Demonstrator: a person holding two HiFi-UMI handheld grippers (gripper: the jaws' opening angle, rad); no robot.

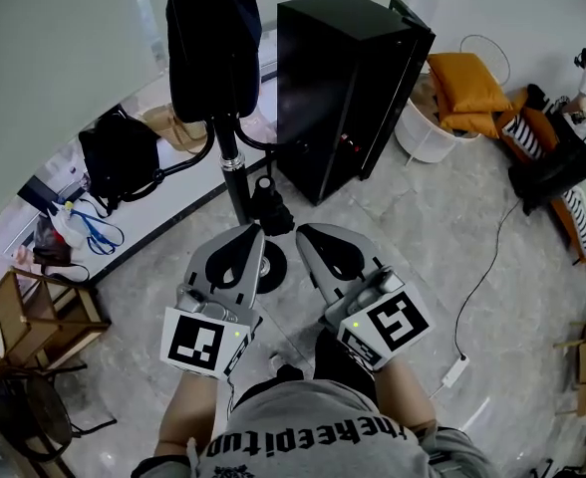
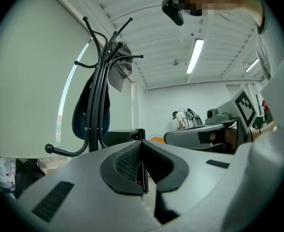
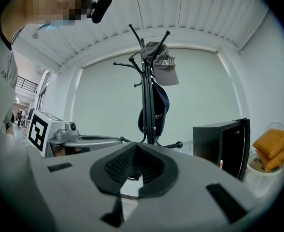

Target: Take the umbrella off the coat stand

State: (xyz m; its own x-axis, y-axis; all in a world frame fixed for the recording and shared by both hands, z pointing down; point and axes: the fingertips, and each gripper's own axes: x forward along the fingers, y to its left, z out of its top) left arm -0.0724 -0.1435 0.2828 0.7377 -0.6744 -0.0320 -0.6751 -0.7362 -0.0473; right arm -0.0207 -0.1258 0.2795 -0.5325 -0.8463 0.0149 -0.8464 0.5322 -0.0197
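A black coat stand (image 1: 230,163) rises straight ahead of me. A dark blue folded umbrella (image 1: 211,50) hangs from its upper hooks, under a grey cap (image 3: 162,69). The umbrella shows left of the pole in the left gripper view (image 2: 80,116) and behind the pole in the right gripper view (image 3: 158,106). My left gripper (image 1: 252,230) and right gripper (image 1: 304,232) are held side by side, level, short of the stand and below the umbrella. Both are shut with nothing between their pads, and neither touches the stand.
A tall black cabinet (image 1: 349,86) stands just right of the stand. A white basket with orange cushions (image 1: 460,90) sits further right. A black bag (image 1: 120,153) lies by the wall at left, and a wooden chair (image 1: 26,319) at lower left. A white cable and power strip (image 1: 455,370) cross the floor.
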